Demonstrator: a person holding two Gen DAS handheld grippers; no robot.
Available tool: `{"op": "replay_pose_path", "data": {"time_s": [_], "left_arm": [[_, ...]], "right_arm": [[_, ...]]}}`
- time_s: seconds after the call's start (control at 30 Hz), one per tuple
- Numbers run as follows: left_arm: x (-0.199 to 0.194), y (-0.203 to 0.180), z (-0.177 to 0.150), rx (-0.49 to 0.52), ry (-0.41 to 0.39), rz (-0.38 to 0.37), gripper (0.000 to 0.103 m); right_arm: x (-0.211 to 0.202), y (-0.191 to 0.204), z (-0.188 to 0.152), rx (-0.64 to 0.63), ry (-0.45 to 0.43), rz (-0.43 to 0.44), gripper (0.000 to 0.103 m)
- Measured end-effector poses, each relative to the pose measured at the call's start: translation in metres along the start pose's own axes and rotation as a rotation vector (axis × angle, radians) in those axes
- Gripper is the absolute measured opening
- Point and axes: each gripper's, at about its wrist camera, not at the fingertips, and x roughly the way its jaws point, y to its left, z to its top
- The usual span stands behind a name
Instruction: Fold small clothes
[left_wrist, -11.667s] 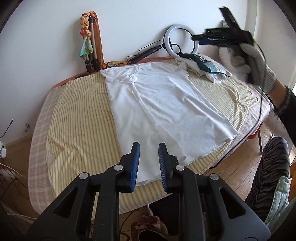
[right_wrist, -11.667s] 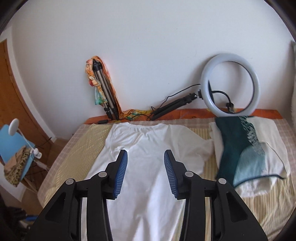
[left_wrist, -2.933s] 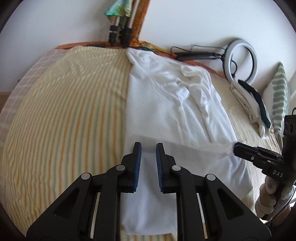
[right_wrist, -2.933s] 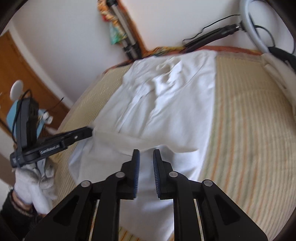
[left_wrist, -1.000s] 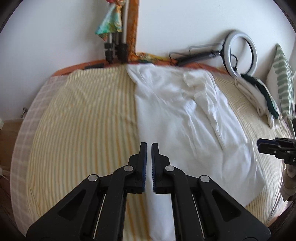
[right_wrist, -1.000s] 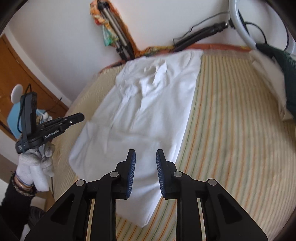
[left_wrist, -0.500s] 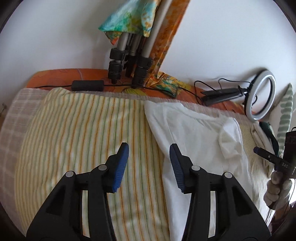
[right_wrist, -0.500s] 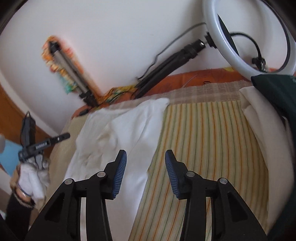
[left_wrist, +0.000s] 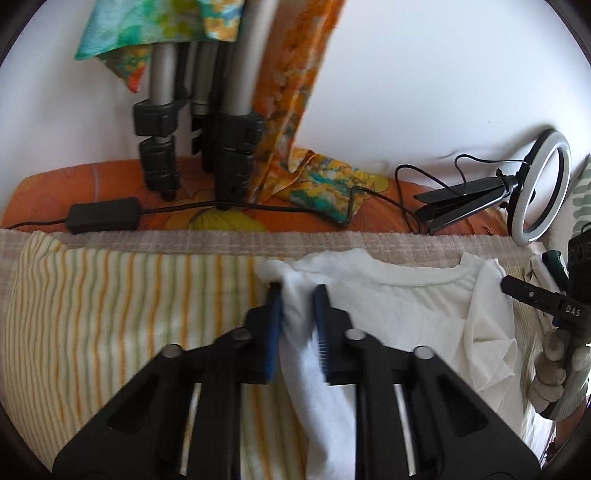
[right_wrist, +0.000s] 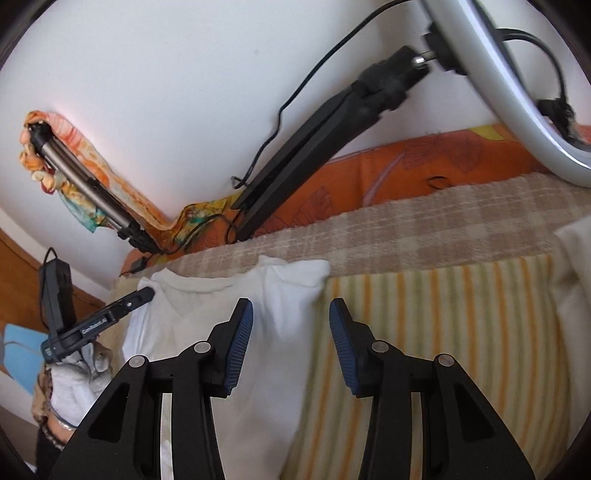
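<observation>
While the white shirt (left_wrist: 406, 317) lies on the striped bed (left_wrist: 110, 314), its shoulder edge at frame centre is straddled by the left gripper (left_wrist: 298, 321) and right gripper (right_wrist: 291, 339), jaws parted.

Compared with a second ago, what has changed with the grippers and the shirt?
Both grippers moved from the hem end up to the collar end of the white T-shirt. The left gripper, then shut, now straddles the shoulder edge; the right gripper opened wider over the opposite shoulder. The shirt stayed folded lengthwise on the striped sheet.
</observation>
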Motion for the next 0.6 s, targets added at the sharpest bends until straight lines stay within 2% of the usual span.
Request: {"op": "replay_pose_path", "data": {"time_s": [0.03, 0.07, 0.1, 0.37, 0.5, 0.6], "left_arm": [[0.000, -0.003, 0.000, 0.014, -0.003, 0.002, 0.006], [-0.001, -0.006, -0.001, 0.030, -0.008, 0.011, 0.005], [-0.003, -0.008, -0.001, 0.044, -0.015, 0.016, 0.005], [-0.049, -0.015, -0.001, 0.071, -0.106, 0.004, 0.004], [-0.078, -0.027, -0.010, 0.126, -0.147, 0.023, 0.004], [-0.099, -0.034, -0.019, 0.133, -0.168, 0.007, 0.004]], "right_arm": [[0.004, 0.004, 0.000, -0.018, -0.002, -0.009, 0.034], [0.007, 0.007, -0.001, -0.036, -0.001, -0.020, 0.016], [0.009, 0.009, -0.001, -0.048, 0.007, -0.026, 0.005], [-0.026, 0.024, 0.001, -0.085, -0.086, -0.019, 0.003], [-0.053, 0.040, -0.003, -0.134, -0.121, -0.007, 0.002], [-0.075, 0.050, -0.010, -0.164, -0.146, -0.002, 0.002]]}}
